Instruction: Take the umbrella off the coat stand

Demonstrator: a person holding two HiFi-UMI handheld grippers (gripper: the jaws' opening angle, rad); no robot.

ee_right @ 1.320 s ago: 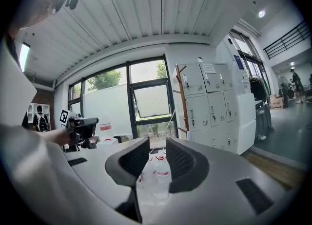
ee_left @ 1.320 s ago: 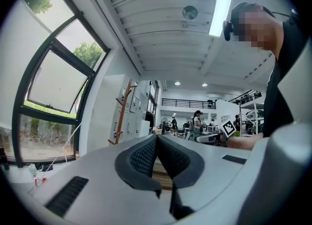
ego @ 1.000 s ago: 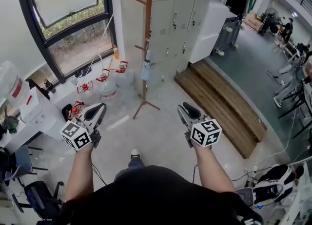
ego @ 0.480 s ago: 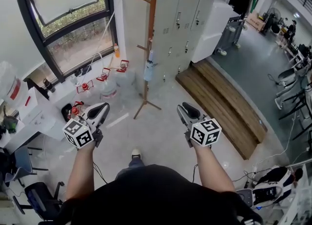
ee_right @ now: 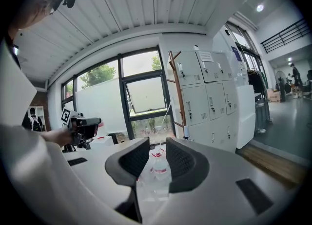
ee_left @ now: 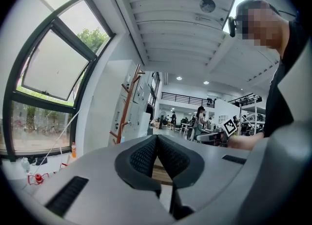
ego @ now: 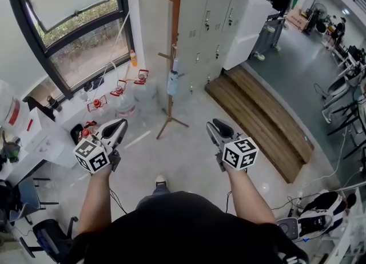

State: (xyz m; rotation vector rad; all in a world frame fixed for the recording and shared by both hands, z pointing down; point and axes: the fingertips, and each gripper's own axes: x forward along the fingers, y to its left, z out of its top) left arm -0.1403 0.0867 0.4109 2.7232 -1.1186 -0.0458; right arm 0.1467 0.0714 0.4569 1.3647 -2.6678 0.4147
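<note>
The folded pale-blue umbrella [ego: 172, 81] hangs from a peg about halfway up the brown wooden coat stand [ego: 176, 23]. Its long axis is vertical, parallel to the pole and close against it.

It lies far ahead of both claws, well apart from them and between their two lines of aim. The right claw [ego: 219, 126] appears slightly nearer than the left claw [ego: 116, 126]. Any reach is likely to require a walk forward first.

Right claw: jaws parted by a narrow gap, nothing held; only the floor and distant bottles show through the gap. Left claw: jaw tips closed together, nothing between them.

The stand rests on splayed feet on a pale glossy floor [ego: 189, 154]. Behind it, on the far side, stands a bank of grey metal lockers [ego: 211, 11]. To the right runs a low wooden plank platform [ego: 263, 114]. To the left is a large black-framed window [ego: 74, 23], with clear water bottles with red caps [ego: 123, 100] on the floor below it.
</note>
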